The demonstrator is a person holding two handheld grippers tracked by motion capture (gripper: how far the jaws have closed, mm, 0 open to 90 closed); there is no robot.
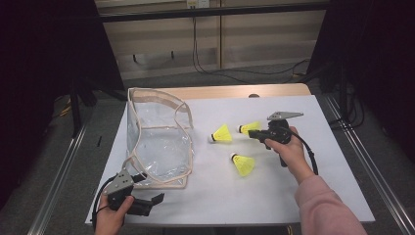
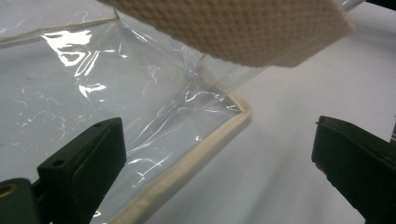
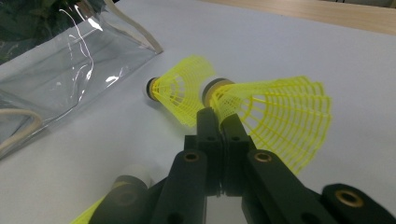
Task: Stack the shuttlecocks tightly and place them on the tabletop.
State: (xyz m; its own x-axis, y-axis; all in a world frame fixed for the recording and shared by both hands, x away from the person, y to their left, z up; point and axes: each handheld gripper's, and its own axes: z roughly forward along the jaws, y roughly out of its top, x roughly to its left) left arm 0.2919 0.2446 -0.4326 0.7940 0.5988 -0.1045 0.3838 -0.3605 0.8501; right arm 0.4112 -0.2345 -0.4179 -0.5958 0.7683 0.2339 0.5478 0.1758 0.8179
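Note:
A clear plastic bag (image 1: 156, 137) with beige trim stands open at the left of the white sheet (image 1: 293, 196). Three yellow shuttlecocks lie to its right. My right gripper (image 1: 253, 133) is shut on the skirt of the farthest shuttlecock (image 1: 249, 127), close to its cork; the right gripper view has the jaws pressed together (image 3: 220, 119) on that shuttlecock (image 3: 275, 116). A second shuttlecock (image 1: 222, 133) lies nearer the bag, and a third (image 1: 243, 164) nearer me. My left gripper (image 1: 155, 200) is open, low at the bag's near corner (image 2: 233, 107), its jaws (image 2: 219, 158) holding nothing.
The sheet covers a wooden table (image 1: 235, 91) with metal rails along both sides. The bag's woven beige strap (image 2: 233, 28) hangs just above my left gripper. Bare sheet stretches to the right of the shuttlecocks and along the front edge.

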